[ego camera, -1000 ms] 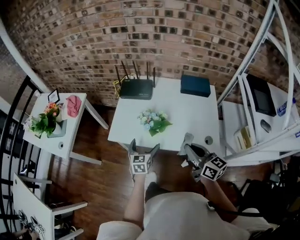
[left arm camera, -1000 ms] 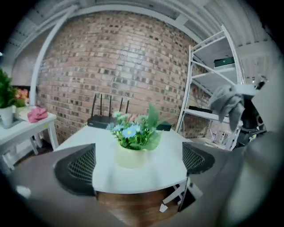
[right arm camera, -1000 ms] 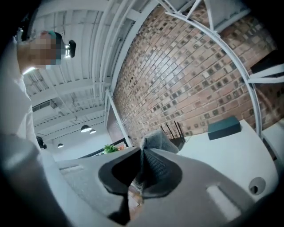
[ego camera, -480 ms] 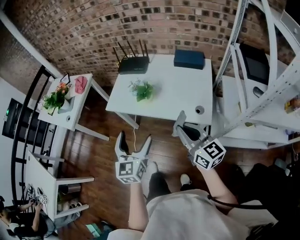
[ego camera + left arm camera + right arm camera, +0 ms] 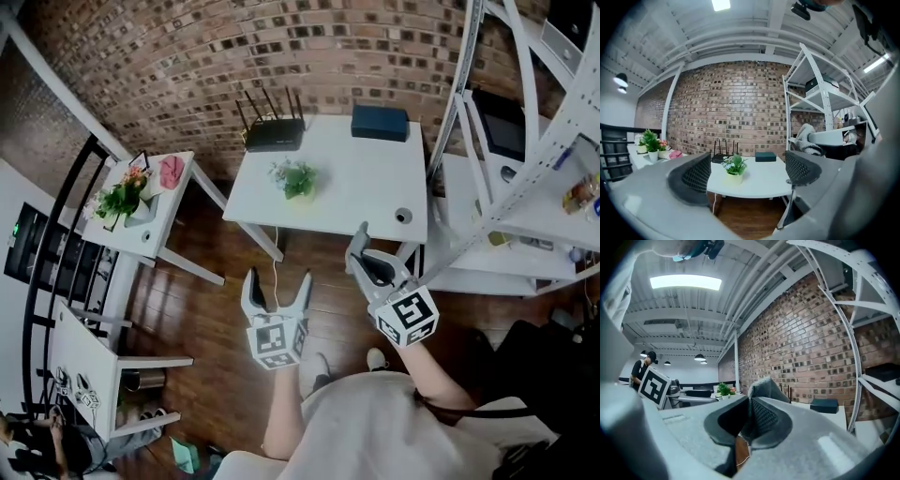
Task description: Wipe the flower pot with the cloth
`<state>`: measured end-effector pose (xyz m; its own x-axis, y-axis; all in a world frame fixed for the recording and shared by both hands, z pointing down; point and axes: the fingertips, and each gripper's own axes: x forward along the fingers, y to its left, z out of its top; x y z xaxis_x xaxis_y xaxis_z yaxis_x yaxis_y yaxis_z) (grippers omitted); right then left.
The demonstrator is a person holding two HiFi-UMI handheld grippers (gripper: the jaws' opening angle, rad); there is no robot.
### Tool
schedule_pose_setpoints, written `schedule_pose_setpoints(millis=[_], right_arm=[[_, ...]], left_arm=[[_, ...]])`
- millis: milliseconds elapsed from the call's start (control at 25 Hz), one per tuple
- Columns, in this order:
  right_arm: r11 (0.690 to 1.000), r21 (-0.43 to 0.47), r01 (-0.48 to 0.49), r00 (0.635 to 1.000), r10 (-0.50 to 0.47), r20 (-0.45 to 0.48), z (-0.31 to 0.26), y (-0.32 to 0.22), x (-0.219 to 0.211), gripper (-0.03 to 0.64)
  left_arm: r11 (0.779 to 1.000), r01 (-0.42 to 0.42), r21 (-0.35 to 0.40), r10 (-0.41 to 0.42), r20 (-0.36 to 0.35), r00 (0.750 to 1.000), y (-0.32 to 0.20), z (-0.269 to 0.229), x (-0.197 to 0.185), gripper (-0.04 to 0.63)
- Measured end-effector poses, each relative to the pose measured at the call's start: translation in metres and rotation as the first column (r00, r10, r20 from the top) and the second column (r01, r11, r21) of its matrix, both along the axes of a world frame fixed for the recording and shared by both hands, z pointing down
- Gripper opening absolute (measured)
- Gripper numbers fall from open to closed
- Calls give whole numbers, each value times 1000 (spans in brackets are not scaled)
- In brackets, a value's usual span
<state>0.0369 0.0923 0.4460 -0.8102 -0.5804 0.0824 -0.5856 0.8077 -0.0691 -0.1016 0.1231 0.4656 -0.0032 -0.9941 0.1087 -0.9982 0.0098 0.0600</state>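
The flower pot [image 5: 297,180], small and pale with green leaves and light blooms, stands near the middle of the white table [image 5: 366,187]; the left gripper view shows the flower pot [image 5: 734,177] straight ahead. My left gripper [image 5: 277,281] hangs over the wooden floor short of the table, its jaws closing with nothing between them. My right gripper [image 5: 364,255] is near the table's front right corner, shut on a grey cloth [image 5: 763,386]. The cloth [image 5: 808,135] also shows at the right of the left gripper view.
A black router [image 5: 274,134] and a dark blue box [image 5: 380,123] sit at the table's back edge. A side table [image 5: 150,239] at left holds another plant [image 5: 122,197] and a pink cloth [image 5: 172,171]. White shelving [image 5: 525,169] stands at right.
Both grippers have drawn back from the table's front edge and now hang over the floor. The right gripper has rolled and still grips the cloth.
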Motion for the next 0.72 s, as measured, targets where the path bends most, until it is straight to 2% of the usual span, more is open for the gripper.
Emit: schedule_pose_setpoints(millis=[80,200,320,440,720], right_arm=[[1000,-5,-23,1000,23,-1,2,3,-3,6],[1000,8,-30,999,31,-10,-1,10,-16,6],[999,17,-36,999,36,-11,-5,10,-26,6],[999,10,-48,999,48,-5,-8,5,-30,6],[999,17,-37,999,37,1,-9,6,-43,6]], left_arm=[[999,3,-32,-2,20,1000,3,6,-7,522],[998,-13,-54,13,-2,1000,6,13,-15,522],[999,-37,-12,37,-37,999,10,7,-16,519],[997,-56,46,57,-37,998,7,-10,-14,491],[997,-19,77,22,-37,999,12,-22,-34,474]])
